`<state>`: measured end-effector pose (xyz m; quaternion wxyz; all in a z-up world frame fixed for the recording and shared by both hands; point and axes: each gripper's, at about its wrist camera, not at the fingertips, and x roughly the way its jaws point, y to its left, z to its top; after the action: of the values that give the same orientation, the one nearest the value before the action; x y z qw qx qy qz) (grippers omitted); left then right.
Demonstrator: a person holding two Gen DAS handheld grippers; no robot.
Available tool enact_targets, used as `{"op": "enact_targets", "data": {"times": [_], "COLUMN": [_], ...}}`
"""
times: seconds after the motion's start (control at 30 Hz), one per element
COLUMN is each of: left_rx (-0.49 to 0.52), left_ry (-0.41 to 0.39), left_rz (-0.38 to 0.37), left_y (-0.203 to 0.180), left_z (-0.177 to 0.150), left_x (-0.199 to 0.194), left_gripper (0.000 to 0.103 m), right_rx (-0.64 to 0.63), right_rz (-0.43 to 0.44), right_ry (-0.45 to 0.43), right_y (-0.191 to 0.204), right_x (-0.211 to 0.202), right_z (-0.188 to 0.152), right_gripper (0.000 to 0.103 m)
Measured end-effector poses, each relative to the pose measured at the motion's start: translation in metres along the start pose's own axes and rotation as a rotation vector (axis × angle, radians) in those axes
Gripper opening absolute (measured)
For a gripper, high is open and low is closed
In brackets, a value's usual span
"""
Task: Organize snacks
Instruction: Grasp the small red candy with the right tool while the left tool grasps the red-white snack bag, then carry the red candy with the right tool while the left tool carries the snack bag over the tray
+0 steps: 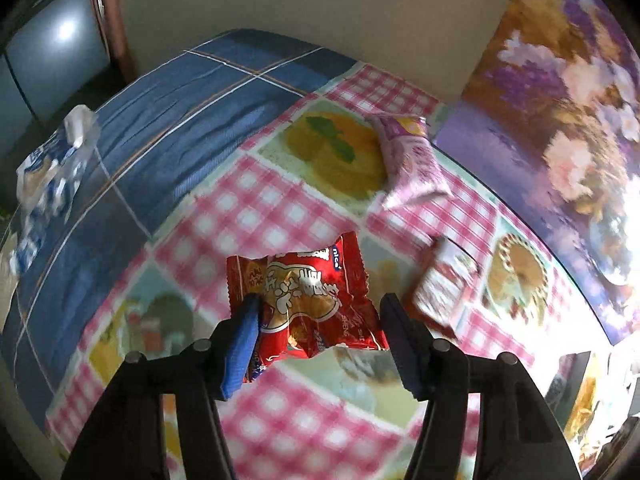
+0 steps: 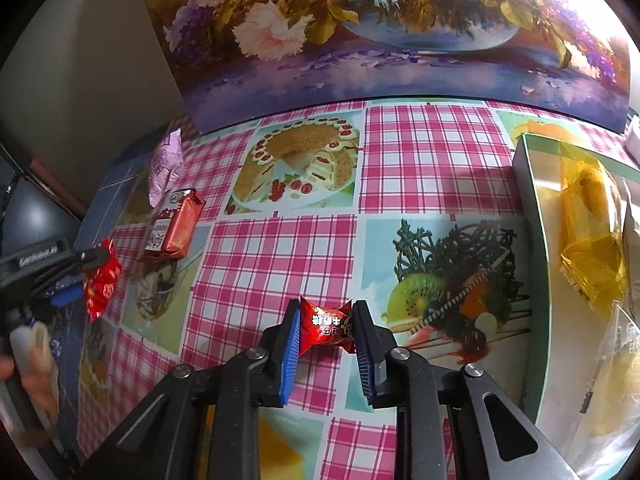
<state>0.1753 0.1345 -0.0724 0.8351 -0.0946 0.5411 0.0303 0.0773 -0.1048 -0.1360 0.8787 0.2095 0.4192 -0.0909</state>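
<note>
My left gripper [image 1: 320, 304] is shut on a red snack packet [image 1: 304, 300] with a peanut picture; the packet is sharp while the cloth under it is blurred. The right wrist view shows this gripper [image 2: 86, 276] at the far left with the same red packet [image 2: 102, 280]. My right gripper [image 2: 328, 306] is shut on a small red wrapped candy [image 2: 326, 328], its pads pressing both twisted ends, just above the checked tablecloth [image 2: 272, 260]. A pink packet [image 2: 164, 164] and a red-brown bar packet [image 2: 174, 224] lie on the cloth at the left.
An open box [image 2: 536, 280] at the right edge holds a yellow packet [image 2: 588, 232]. A flower painting [image 2: 400, 40] leans along the back. A blue-and-white wrapper [image 1: 48, 168] lies on the blue plaid cloth [image 1: 160, 120] at the far left.
</note>
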Motion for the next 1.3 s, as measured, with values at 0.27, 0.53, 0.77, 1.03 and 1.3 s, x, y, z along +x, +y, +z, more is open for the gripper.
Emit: {"op": "enact_targets", "data": {"times": [0.27,0.53,0.77,1.03,1.3], "left_rx": [0.016,0.039,0.063,0.103,0.178], "left_ry": [0.006,-0.028,-0.052,-0.073,-0.096], "left_rz": [-0.053,-0.089,-0.114,-0.140,-0.139], "left_y": [-0.037,-0.070,-0.095,-0.126,-0.155], "left_z": [-0.033,-0.058,-0.082,-0.103,-0.117], "left_x": [-0.036,-0.079,-0.105,-0.121,-0.125], "left_gripper": [0.062,0.063,0.063,0.063,0.063], "right_rx": [0.017,0.023,0.033,0.081,0.183], "right_rz": [0.024,0.023,0.008,0.000,-0.092], "right_ry": [-0.012,-0.083,-0.152,-0.179,-0.205], "right_y": [0.003,0.000,-0.010,-0.035,-0.087], "right_x": [-0.025,-0.073,-0.115,-0.136,-0.153], "right_z": [0.000,0.000,-0.002,-0.001,0.005], "right_gripper": [0.027,0.027,0.027,0.027,0.027]}}
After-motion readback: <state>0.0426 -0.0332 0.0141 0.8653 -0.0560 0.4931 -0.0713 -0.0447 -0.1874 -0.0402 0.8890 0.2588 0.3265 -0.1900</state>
